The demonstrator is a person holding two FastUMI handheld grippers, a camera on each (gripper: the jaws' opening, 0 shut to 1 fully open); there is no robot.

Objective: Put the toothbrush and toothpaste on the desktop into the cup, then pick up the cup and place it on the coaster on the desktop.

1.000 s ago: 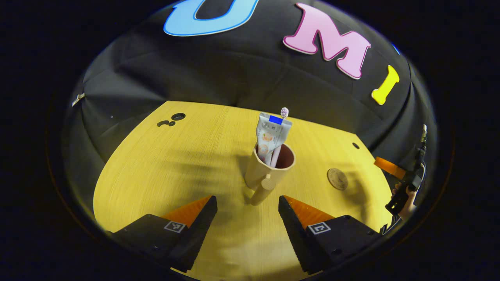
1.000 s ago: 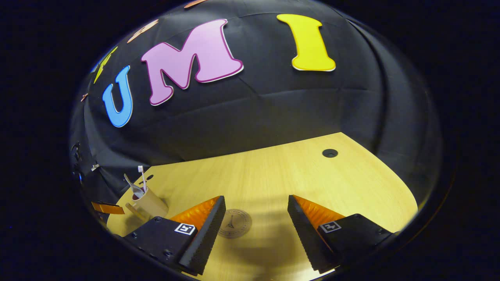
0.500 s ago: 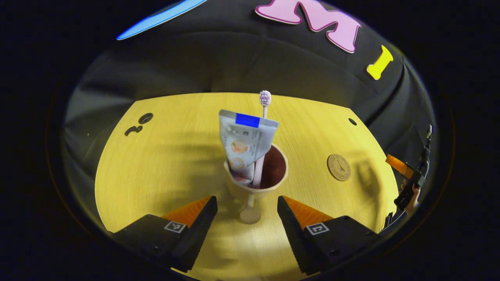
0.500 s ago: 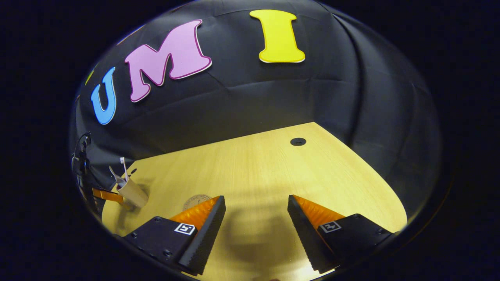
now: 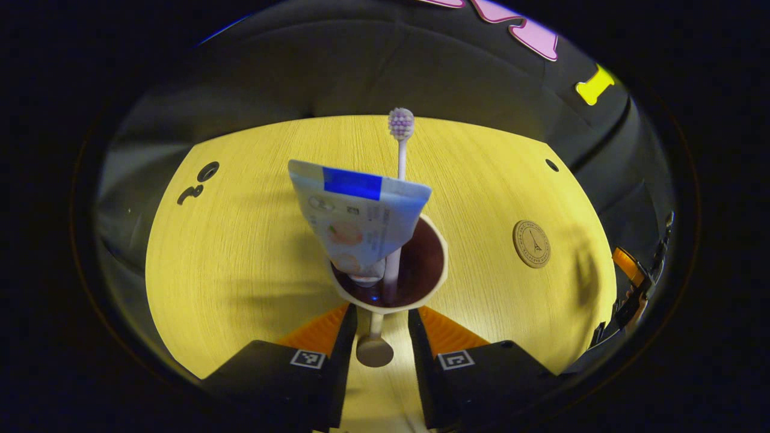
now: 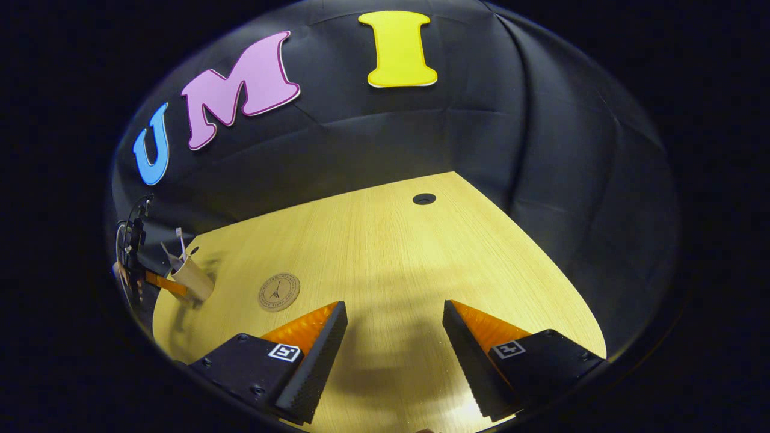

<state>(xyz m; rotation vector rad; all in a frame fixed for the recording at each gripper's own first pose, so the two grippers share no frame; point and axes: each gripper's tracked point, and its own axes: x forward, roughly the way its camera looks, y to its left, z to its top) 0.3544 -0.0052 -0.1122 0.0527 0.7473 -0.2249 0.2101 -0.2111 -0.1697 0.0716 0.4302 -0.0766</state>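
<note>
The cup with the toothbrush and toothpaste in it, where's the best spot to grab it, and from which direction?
Best by its handle, I'd judge, coming from the handle side at table level. The cup is wide and round, while the slim handle sticks out toward the left gripper, whose fingers already flank it. The toothpaste and toothbrush block a grab from above.

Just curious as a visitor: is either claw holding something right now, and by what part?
The left gripper has its jaws around the cup's handle; a firm pinch cannot be told. The right gripper holds nothing.
</note>
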